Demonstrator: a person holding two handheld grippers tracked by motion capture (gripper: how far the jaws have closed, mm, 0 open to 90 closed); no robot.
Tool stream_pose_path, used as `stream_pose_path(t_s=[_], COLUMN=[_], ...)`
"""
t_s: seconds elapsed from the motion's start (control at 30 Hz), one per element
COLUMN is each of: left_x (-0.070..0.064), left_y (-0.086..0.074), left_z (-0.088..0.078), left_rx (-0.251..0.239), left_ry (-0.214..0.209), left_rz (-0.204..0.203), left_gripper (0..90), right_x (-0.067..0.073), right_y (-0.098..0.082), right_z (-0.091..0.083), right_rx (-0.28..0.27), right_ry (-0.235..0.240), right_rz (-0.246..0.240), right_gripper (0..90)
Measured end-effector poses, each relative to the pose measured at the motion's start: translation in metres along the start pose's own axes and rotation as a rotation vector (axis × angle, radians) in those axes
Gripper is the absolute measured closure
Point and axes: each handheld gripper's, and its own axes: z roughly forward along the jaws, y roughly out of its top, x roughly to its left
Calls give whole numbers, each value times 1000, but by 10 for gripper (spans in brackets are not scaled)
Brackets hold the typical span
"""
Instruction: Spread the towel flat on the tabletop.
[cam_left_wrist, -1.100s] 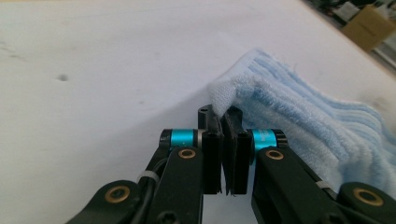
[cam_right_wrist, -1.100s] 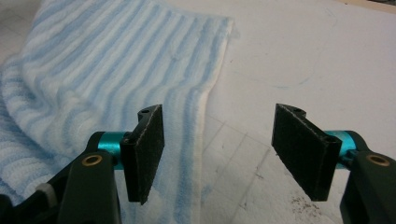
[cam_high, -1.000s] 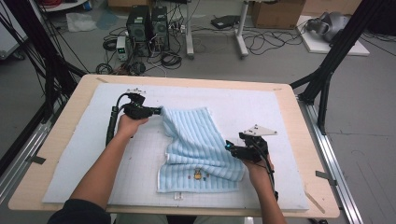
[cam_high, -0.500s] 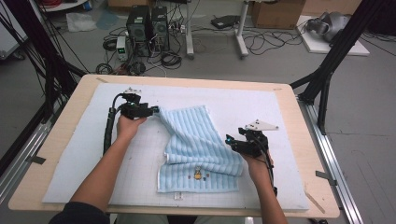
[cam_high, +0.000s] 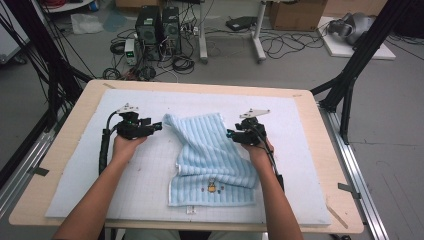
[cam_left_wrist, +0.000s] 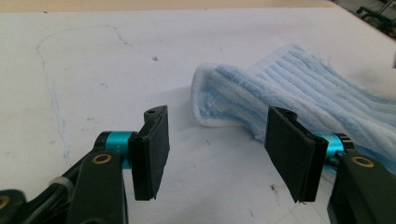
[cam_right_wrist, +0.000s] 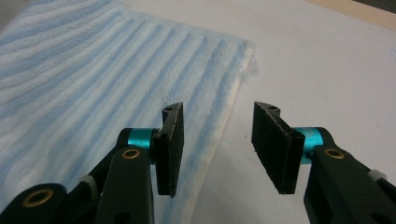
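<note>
While blue striped towel (cam_high: 210, 155) lay rumpled at centre of white-padded surface (cam_high: 300, 150), left claw (cam_high: 159, 125) was seen just opened, empty, at towel's 10 o'clock corner; right claw (cam_high: 231, 134), closing, nothing gripped, was held at 2 o'clock edge.

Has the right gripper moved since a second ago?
Yes. The right gripper went from the towel's near right edge toward the table's far side, to the towel's far right corner.
</note>
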Motion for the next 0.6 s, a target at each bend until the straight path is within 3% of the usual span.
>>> stream_pose_path(t_s=[0.17,0.37,0.43,0.47,0.6], left_x=[0,1,2,2,3], left_y=[-5,-8,-9,-10,-12], left_z=[-6,-10,-11,-11,-11], left_rx=[-16,-12,-9,-8,1], left_ry=[-21,-17,-15,-12,-4], left_rz=[2,-5,-4,-8,-14], left_gripper=[392,392,393,393,394], right_x=[0,5,7,10,17], right_y=[14,26,27,26,29], right_z=[24,51,62,67,67], right_rx=[12,52,88,110,124], right_ry=[8,-21,-30,-45,-105], right_rz=[16,29,42,18,-40], right_gripper=[550,578,558,574,849])
